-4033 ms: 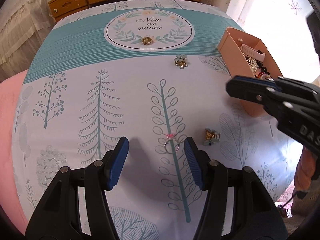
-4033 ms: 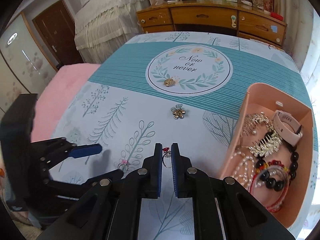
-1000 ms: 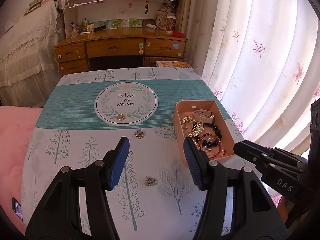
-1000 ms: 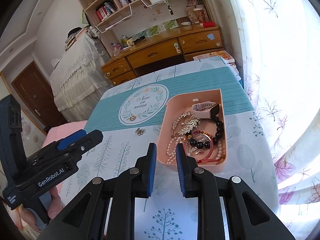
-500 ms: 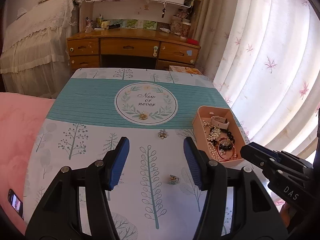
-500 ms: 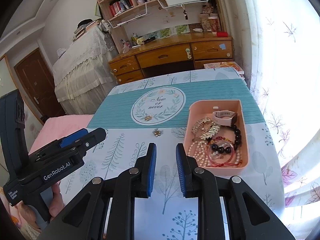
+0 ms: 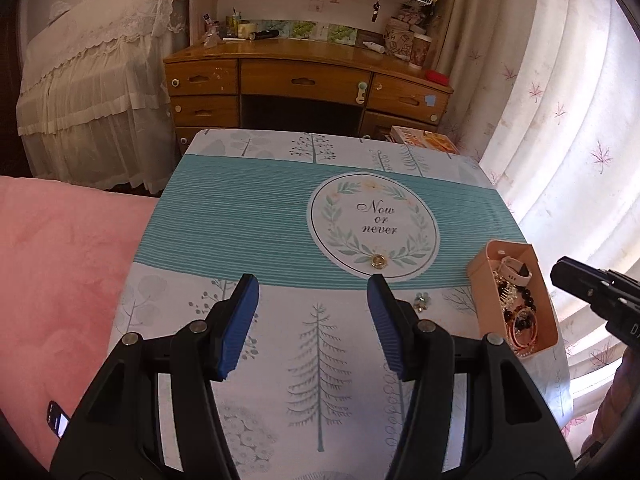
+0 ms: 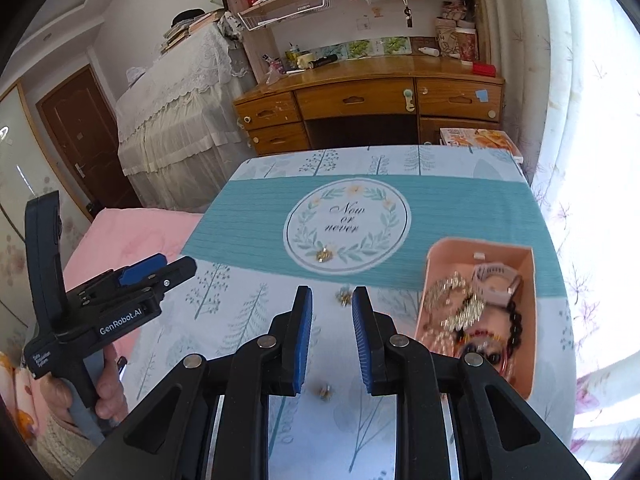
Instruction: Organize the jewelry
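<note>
My left gripper [image 7: 312,280] hangs open and empty above the near left of the tree-print tablecloth [image 7: 320,360]. A gold round brooch [image 7: 378,261] lies on the "Now or never" wreath, and a small flower brooch [image 7: 422,301] lies just right of the right finger. The pink tray [image 7: 480,280] at the right edge holds a watch, bead bracelets and a gold comb. My right gripper [image 8: 332,292] has its jaws a narrow gap apart with nothing in them. The flower brooch [image 8: 344,296] shows on the cloth beyond its tips, a small gold piece [image 8: 326,392] lies below, and the tray [image 8: 480,245] is to the right.
A wooden desk [image 7: 304,80] stands past the table's far edge, with a book [image 7: 424,138] near the far right corner. Pink bedding [image 7: 60,260] with a phone [image 7: 56,418] borders the left side. Curtains [image 7: 560,120] hang along the right.
Both grippers have swung left, so the tray slid toward the right in both views. Four seconds ago they were low over the cloth and the right one pinched a ring; now it is empty.
</note>
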The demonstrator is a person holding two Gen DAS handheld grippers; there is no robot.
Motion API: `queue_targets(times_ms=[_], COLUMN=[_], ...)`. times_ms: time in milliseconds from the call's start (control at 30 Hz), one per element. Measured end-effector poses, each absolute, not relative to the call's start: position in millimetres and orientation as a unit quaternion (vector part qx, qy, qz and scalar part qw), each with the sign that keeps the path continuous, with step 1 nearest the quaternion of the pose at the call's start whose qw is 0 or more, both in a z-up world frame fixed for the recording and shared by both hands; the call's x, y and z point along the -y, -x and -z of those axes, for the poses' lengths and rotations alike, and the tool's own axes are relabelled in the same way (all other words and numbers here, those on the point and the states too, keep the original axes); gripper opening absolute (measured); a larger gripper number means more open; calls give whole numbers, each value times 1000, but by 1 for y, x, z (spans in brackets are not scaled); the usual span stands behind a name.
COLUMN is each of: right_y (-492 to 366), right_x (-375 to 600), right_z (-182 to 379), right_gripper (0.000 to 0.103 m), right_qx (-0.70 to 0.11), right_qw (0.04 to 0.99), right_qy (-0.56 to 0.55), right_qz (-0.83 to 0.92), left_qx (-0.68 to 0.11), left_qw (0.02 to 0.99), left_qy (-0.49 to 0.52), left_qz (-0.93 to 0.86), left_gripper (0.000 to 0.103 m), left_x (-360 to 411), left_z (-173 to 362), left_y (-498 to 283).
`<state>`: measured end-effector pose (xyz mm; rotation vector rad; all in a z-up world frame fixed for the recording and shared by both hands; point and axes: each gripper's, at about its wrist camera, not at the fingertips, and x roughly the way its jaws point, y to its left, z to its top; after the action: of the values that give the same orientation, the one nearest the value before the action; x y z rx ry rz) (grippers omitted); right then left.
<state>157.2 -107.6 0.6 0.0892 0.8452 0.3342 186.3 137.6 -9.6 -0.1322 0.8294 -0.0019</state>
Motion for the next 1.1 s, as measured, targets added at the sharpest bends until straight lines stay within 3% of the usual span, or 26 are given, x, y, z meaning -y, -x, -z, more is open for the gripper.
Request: queue_targets(times_ms=[233,500,1033,1100], right_y=[-230,-292,-308,-309], right_x=[96,80,49,46], right_z=[-2,79,148,153], right_gripper=[21,21,22,26], right_qx=[-449,-565,-602,-604], right_qw=[878,802,779,778], right_qy=[-33,-59,18,30], right_qz=[-163,-184,-175,-173], left_qx=[-460,-530,-556,-561], left_qw=[885,843,817,812], left_qy=[48,36,41,45], left_qz=[42,86,149,157], left_gripper=[53,53,54,54], left_x=[-135,-102,-91,-89], left_z=[36,94,118,121], left_y=[-253,-300,-257,-246])
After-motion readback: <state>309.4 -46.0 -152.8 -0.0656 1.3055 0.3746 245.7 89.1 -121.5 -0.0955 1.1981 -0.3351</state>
